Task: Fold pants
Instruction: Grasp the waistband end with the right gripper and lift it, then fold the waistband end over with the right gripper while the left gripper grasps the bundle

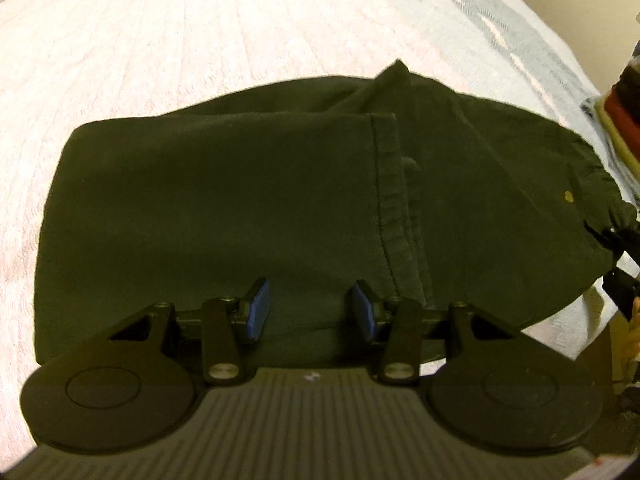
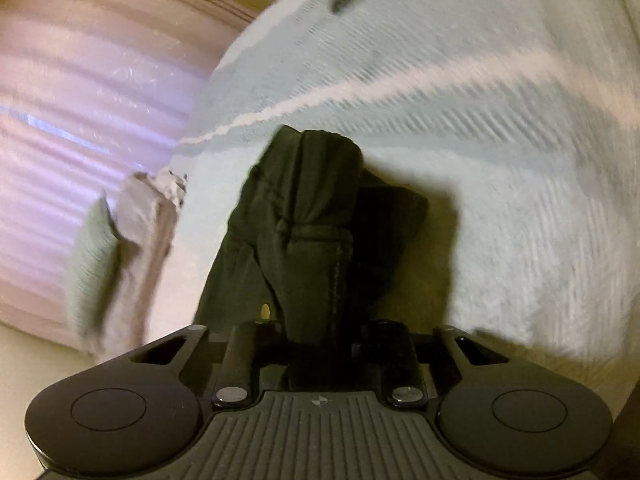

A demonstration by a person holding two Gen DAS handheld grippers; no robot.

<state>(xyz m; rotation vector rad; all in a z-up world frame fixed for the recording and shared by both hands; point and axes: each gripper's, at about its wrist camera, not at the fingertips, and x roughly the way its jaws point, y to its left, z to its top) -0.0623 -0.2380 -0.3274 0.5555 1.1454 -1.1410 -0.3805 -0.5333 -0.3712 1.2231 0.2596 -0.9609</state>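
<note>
Dark green pants (image 1: 224, 208) lie folded on the bed, a hemmed leg end (image 1: 386, 200) laid over the body and the gathered waistband (image 1: 592, 196) at the right. My left gripper (image 1: 310, 308) hovers open just over the near edge of the pants, blue pads (image 1: 256, 312) apart with nothing between them. In the right wrist view my right gripper (image 2: 316, 340) is shut on a bunched part of the pants (image 2: 304, 216), which rises lifted off the bedspread; its fingertips are hidden by the cloth.
The pale textured bedspread (image 1: 200, 40) covers the bed all around. A stack of folded clothes (image 1: 624, 120) sits at the right edge. In the right wrist view a lumpy pillow or bedding (image 2: 132, 248) lies at the left beside pinkish striped fabric (image 2: 80, 100).
</note>
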